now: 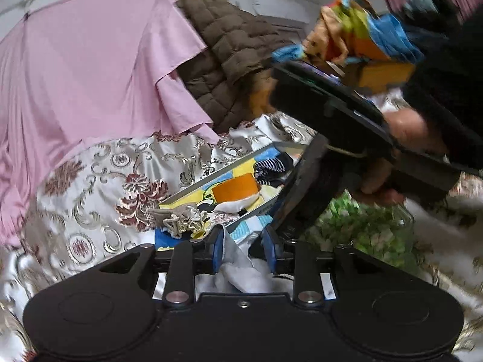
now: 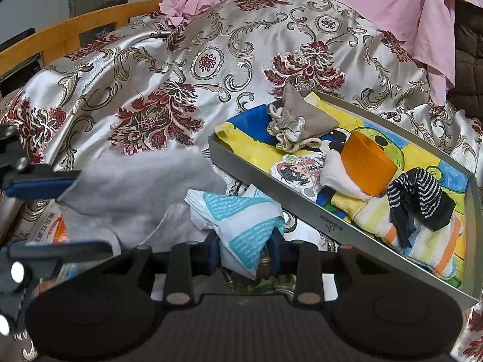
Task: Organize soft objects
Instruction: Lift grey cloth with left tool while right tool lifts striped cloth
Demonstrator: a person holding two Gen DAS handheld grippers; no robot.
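Note:
A grey tray (image 2: 271, 191) with a cartoon-print lining lies on the floral bedspread and holds a grey-beige sock (image 2: 297, 119), an orange cup (image 2: 366, 161), a white sock (image 2: 335, 173), a dark striped sock (image 2: 419, 194) and a yellow striped sock (image 2: 380, 218). My right gripper (image 2: 245, 255) is shut on a white and light-blue sock (image 2: 241, 220), just in front of the tray's near wall. My left gripper (image 1: 244, 249) is shut on a white cloth (image 1: 241, 271), close to the tray (image 1: 211, 178); its blue pads (image 2: 39, 185) show at the right wrist view's left edge.
A floral satin bedspread (image 2: 181, 75) covers the bed, with pink sheet (image 1: 90, 75) and brown quilt (image 1: 229, 45) behind. A green patterned cloth (image 1: 368, 229) lies right of the left gripper. A wooden bed frame (image 2: 75, 33) stands at the back left. A printed bag (image 2: 48, 232) lies at the lower left.

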